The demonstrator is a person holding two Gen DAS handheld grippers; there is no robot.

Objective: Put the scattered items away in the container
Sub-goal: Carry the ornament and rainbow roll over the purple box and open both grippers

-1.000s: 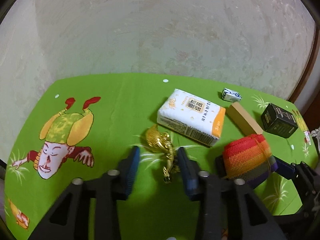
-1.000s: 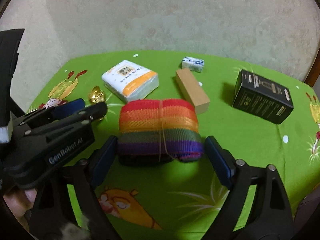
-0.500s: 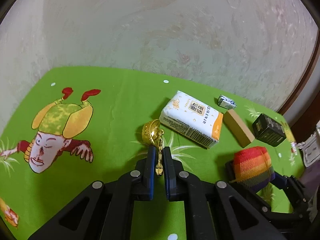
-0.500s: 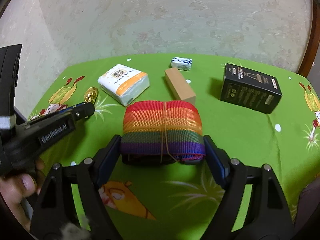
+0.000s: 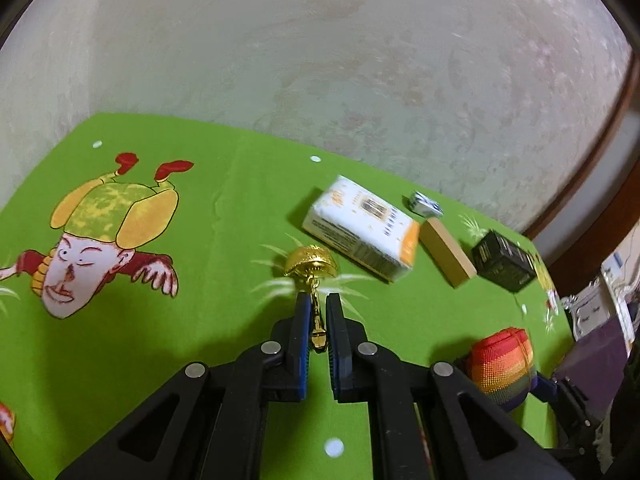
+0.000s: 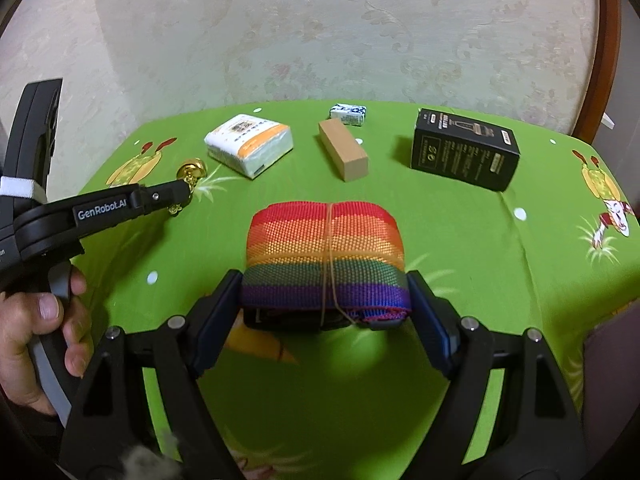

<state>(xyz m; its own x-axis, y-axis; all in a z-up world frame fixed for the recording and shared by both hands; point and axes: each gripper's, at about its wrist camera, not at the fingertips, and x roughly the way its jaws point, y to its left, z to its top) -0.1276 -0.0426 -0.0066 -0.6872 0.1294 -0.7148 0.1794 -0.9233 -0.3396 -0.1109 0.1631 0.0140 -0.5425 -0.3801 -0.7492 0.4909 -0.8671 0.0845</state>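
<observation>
1. L gripper [image 5: 316, 312] is clamped on the thin stem of the gold trinket [image 5: 311, 266], jaws nearly touching. The round head juts past the fingertips, so the hold is on the narrow part, prob. because the head is too smooth and wide to pinch.
2. R gripper [image 6: 324, 300] is closed on the rainbow strap roll [image 6: 326, 252], pads pressed to its two ends. The roll is tied w/ a thin band, so squeezing end to end should keep the coil together.
3. Taking the tissue pack [image 6: 249, 144] as landmark: the trinket sits just left-front of it, close to touching in the L view; the roll is well in front of it, toward the camera.
4. Right of the pack: wood block [image 6: 343, 150], then black box [image 6: 466, 154] further right. A small blue-white packet [image 6: 348, 114] lies behind the block.
5. All rest on the green cloth [image 6: 460, 240]; whether trinket or roll is lifted off it can't be told.
6. No container shows in either view. Judged stage: both picks secured, carry not yet done.
7. Risk: the trinket could swivel or slip in such a narrow pinch.
</observation>
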